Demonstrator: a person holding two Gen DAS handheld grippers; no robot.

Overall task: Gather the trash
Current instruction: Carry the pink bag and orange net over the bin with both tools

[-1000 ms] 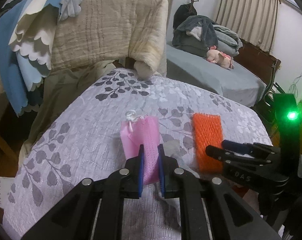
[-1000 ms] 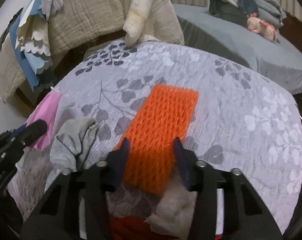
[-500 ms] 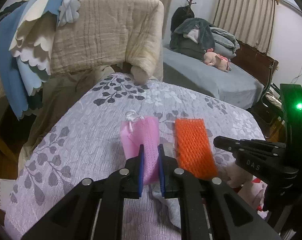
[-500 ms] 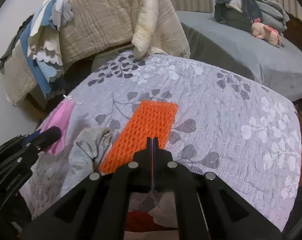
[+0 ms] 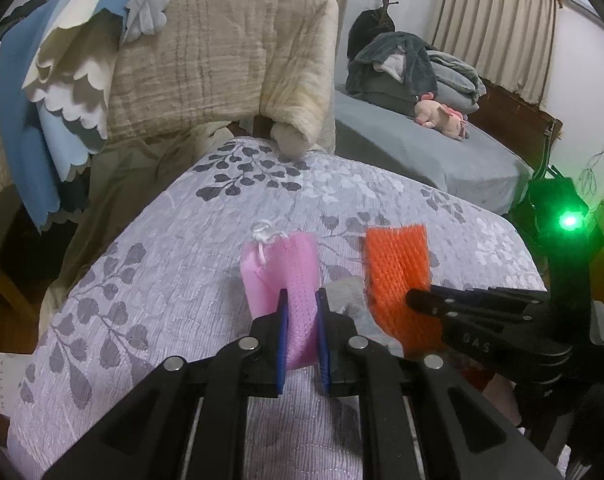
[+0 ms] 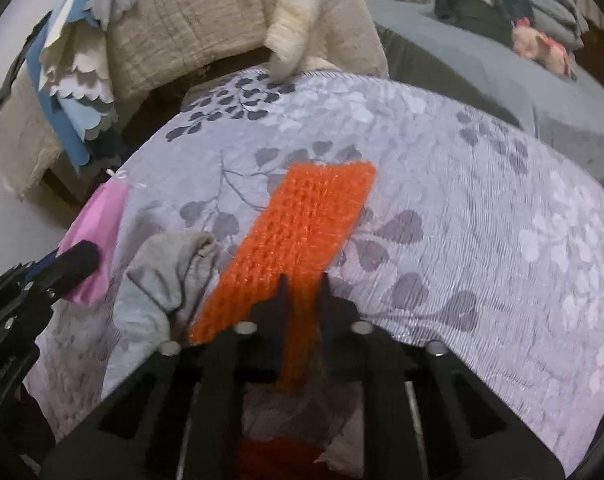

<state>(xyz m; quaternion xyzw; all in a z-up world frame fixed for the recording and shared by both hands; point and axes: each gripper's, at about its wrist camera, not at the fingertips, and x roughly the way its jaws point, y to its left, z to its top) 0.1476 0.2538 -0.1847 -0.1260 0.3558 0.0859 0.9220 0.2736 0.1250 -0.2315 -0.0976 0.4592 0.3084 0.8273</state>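
- The far half of the leaf-patterned bedspread (image 6: pixel 481 184) lay bare, open to a reach.
- A crumpled grey cloth (image 6: pixel 170 280) filled the gap between the pink foam sleeve (image 5: pixel 280 268) and the orange foam net (image 6: pixel 302 232).
- Draped beige blankets (image 5: pixel 222 48) walled off the far end.
- The two grippers crowded the near edge.

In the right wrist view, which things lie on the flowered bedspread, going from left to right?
Pink pouch → grey cloth → orange net
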